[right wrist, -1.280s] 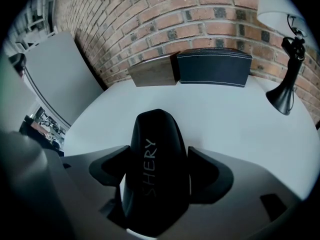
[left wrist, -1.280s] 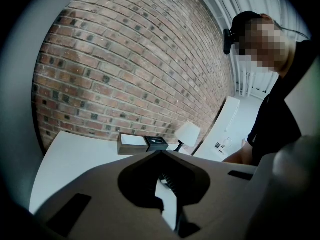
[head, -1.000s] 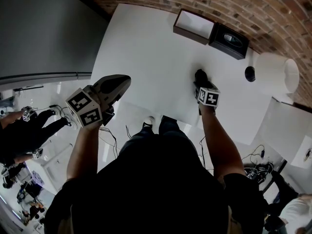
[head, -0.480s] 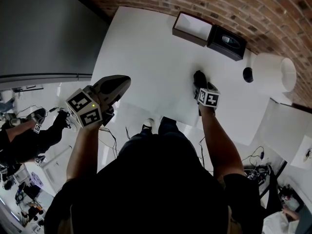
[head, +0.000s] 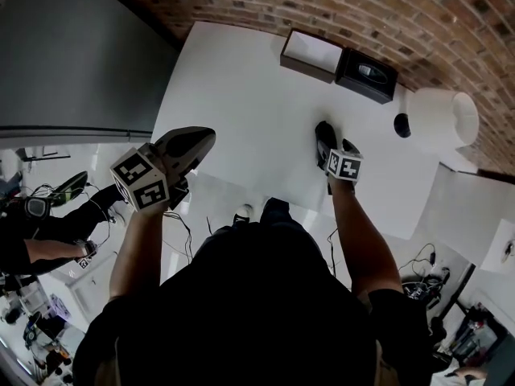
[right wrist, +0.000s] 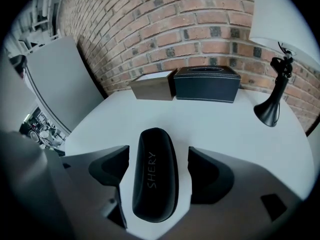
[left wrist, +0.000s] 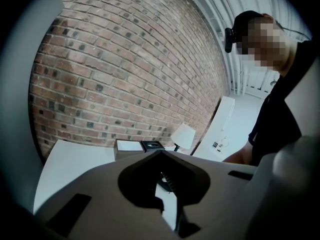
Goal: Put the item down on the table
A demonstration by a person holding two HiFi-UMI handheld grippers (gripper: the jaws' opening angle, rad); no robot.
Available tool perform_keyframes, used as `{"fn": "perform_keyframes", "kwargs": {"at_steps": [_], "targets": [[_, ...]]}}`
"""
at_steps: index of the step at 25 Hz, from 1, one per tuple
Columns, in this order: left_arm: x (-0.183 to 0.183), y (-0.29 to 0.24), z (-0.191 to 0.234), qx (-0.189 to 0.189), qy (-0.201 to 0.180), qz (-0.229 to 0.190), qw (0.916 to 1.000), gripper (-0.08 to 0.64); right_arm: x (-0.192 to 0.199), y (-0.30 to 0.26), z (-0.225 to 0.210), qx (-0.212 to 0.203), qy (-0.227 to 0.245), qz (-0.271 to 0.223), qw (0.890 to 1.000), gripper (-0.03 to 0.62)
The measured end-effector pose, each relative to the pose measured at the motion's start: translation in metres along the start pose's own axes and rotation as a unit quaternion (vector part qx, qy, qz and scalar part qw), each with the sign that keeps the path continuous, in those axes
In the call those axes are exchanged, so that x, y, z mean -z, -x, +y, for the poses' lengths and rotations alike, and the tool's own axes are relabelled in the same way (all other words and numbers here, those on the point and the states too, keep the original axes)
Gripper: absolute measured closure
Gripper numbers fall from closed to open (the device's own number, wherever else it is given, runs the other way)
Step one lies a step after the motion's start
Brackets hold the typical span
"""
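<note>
A black glasses case point(right wrist: 154, 174) marked SHERY lies flat on the white table point(right wrist: 215, 129). My right gripper point(right wrist: 159, 151) stands open around it, with a strip of white table showing between the case and each jaw. From the head view, the case point(head: 324, 137) pokes out ahead of the right gripper point(head: 334, 145) near the table's point(head: 241, 87) front edge. My left gripper point(head: 205, 135) hovers off the table's front left corner. In the left gripper view its jaws point(left wrist: 161, 154) meet at the tips, shut with nothing between them.
At the back of the table, against the brick wall, stand a brown box with a white top point(head: 311, 53) and a black tissue box point(head: 366, 74). A lamp with a white shade point(head: 438, 119) stands at the right. A grey panel point(head: 72, 55) flanks the table's left side.
The head view has shifted slightly. Both grippers stay almost where they were, with the case still between the right jaws. People on the floor at the left have moved.
</note>
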State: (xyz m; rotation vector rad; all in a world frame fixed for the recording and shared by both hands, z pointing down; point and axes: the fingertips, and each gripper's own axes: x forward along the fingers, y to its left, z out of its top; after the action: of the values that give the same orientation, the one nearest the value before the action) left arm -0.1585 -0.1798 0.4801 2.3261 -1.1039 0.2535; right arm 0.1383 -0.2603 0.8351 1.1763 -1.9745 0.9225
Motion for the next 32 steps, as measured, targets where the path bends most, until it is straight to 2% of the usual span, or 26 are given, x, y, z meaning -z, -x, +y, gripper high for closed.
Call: {"fn": "perform_keyframes", "kwargs": {"at_steps": [17, 32], "targets": [[-0.027, 0.014, -0.023, 0.042, -0.031, -0.017, 0.9985, 0.546, -0.026, 0.066, 0.009, 0.016, -0.012, -0.053, 0.998, 0.230], [-0.021, 0.029, -0.049, 0.085, -0.042, -0.027, 0.9951, 0.546, -0.020, 0.136, 0.032, 0.019, -0.010, -0.103, 0.994, 0.278]]}}
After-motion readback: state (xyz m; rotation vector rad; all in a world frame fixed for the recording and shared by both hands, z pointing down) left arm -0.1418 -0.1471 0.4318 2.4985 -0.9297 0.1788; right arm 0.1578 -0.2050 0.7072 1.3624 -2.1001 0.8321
